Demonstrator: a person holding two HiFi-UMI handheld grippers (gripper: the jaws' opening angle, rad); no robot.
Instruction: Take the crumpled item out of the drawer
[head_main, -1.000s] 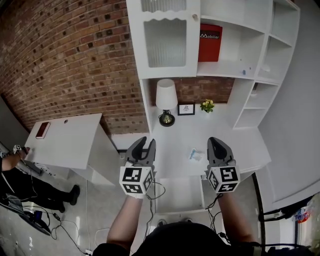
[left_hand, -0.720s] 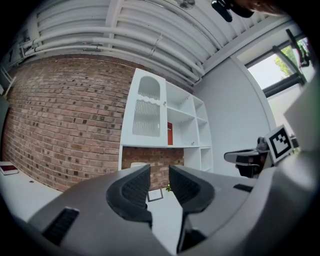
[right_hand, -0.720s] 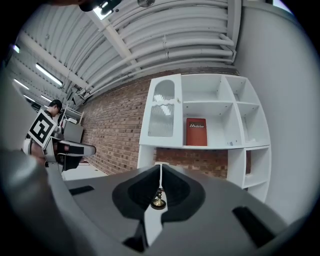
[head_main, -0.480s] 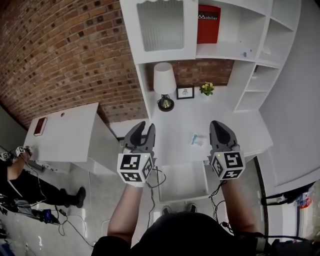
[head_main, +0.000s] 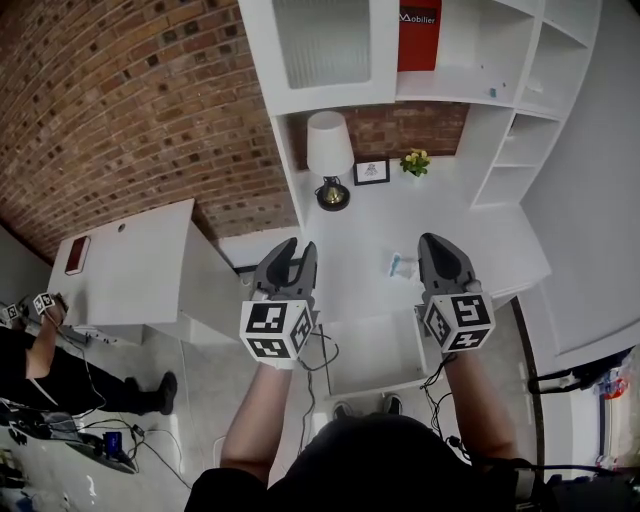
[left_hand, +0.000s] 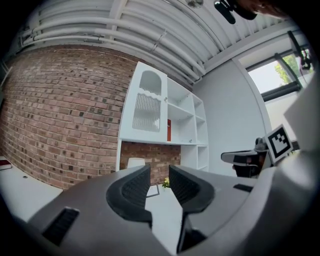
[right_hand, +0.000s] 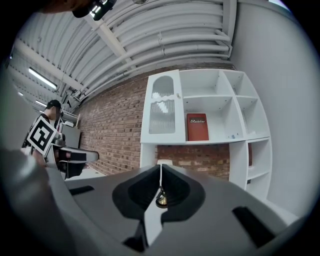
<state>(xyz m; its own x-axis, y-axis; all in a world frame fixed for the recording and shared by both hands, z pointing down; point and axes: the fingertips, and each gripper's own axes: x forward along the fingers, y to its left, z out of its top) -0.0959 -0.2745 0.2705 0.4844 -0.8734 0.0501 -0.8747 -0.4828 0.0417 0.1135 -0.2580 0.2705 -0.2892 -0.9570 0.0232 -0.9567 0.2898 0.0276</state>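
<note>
The white shelf unit (head_main: 330, 60) with its desk top (head_main: 370, 225) stands against the brick wall (head_main: 130, 110). The person faces it, so both tools point level toward it, above the front edge of the desk. Under that edge the drawer (head_main: 372, 352) is pulled out toward the person. Its inside looks white and bare, as far as the head view lets me see.

The left gripper (head_main: 295, 250) hangs near the left front corner of the drawer. Its jaws are partly apart with nothing between them, I think ready to take something. The right gripper (head_main: 440, 245) is at the right side, with its jaws pressed together on nothing. Through the thin slit only the lamp (head_main: 327, 170) far behind is seen.

A small pale blue and white crumpled item (head_main: 400, 266) lies on the desk top, just beside the right gripper's tip and not in the drawer. I judge that this is the task's thing and that it is already out. That would explain why both tools are empty and held above the drawer, not inside it.
</note>
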